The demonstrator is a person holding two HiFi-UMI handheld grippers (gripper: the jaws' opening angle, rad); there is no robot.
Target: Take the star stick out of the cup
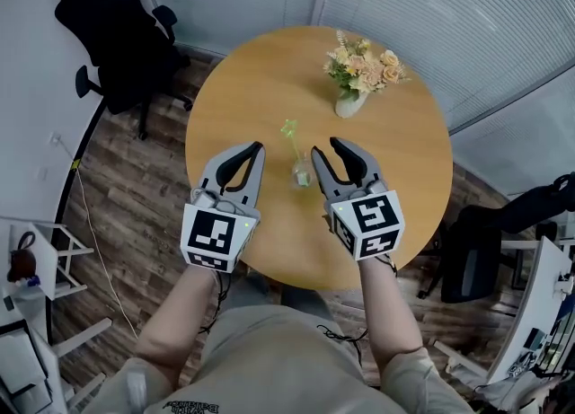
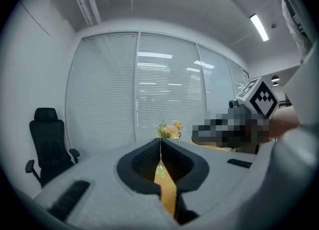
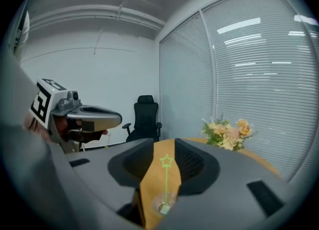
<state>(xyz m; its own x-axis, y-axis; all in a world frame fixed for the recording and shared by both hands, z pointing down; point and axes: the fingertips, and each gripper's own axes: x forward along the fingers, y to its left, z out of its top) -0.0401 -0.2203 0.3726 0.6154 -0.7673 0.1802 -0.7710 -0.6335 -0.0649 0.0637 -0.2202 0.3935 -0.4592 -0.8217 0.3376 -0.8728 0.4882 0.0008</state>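
A clear cup (image 1: 301, 172) stands on the round wooden table (image 1: 252, 80), and a thin green star stick (image 1: 289, 128) leans out of it away from me. In the right gripper view the star stick (image 3: 166, 162) rises from the cup (image 3: 163, 205) in the gap between the jaws. My right gripper (image 1: 325, 146) is open just right of the cup, holding nothing. On the cup's left, my left gripper (image 1: 258, 147) is shut and empty. In the left gripper view its tips (image 2: 160, 142) meet, and a bit of the green stick (image 2: 159, 170) shows through the slit below.
A vase of pale flowers (image 1: 359, 71) stands on the far right of the table. A black office chair (image 1: 117, 26) stands on the wood floor to the far left. Window blinds (image 1: 431, 8) run behind the table. Another dark chair (image 1: 485, 242) is at the right.
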